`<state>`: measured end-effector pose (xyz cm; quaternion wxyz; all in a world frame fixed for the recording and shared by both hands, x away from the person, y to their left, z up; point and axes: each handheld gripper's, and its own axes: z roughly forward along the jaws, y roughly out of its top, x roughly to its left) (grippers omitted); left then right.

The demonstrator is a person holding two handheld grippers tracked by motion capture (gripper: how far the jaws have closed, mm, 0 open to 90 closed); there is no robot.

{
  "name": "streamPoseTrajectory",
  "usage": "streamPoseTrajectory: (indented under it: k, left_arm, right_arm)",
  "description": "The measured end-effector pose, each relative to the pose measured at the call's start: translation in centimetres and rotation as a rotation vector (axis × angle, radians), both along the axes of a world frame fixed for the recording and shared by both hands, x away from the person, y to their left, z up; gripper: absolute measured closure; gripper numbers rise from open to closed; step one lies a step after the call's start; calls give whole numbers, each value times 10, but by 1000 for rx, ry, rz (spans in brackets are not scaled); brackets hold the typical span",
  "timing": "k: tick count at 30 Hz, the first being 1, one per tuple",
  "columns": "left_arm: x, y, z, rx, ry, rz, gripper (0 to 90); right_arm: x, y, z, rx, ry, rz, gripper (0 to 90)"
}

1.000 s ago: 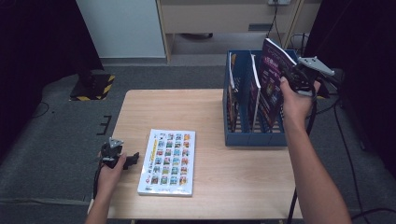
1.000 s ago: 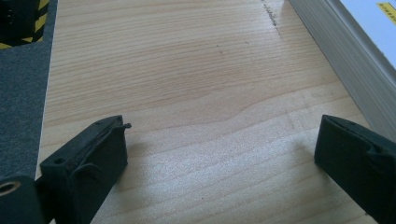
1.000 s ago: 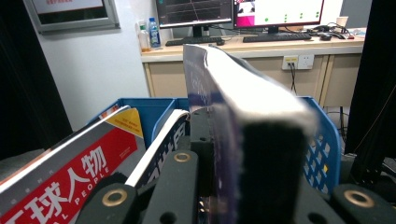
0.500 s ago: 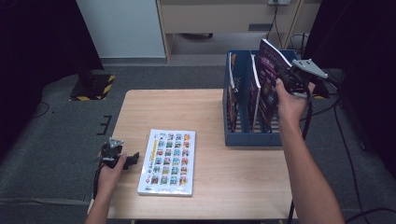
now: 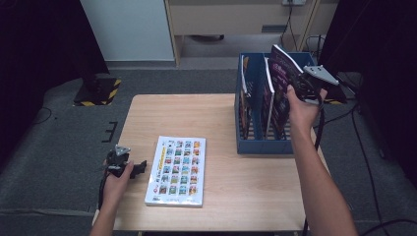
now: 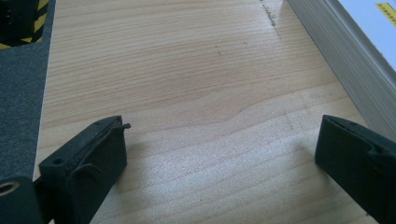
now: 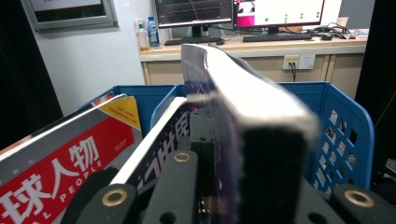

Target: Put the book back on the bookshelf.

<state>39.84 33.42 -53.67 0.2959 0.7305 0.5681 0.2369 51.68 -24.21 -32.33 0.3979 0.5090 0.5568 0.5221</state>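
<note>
- One big room [image 5: 206, 73] lay round the table [image 5: 231, 196]: grey floor, dark sides, a white board at the back.
- Blue rack [image 5: 255, 145] stood on the table's right side with two books in it.
- Purple book [image 5: 281, 81], pinched shut in the right claw [image 5: 301, 87], had sunk a little toward the rack, so it was nearly filed.
- Sticker book [image 5: 176, 170] lay flat, untouched.
- Left claw [image 5: 140, 166] rested wide open beside it.

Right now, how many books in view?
4. One lies flat on the table: book with picture grid. Two stand in the blue rack: red book, middle book. The right claw holds the purple book above the rack. More may be hidden.
</note>
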Motion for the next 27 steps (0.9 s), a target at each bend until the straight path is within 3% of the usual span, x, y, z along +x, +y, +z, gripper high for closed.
streamPoseTrajectory:
  k: [12, 27]
  left_arm:
    - [0, 0, 0, -1, 0, 1, 13]
    - [1, 0, 0, -1, 1, -3, 11]
  right_arm:
    - [6, -2, -11, 25, -9, -16, 842]
    - [8, 0, -32, 11, 19, -4, 841]
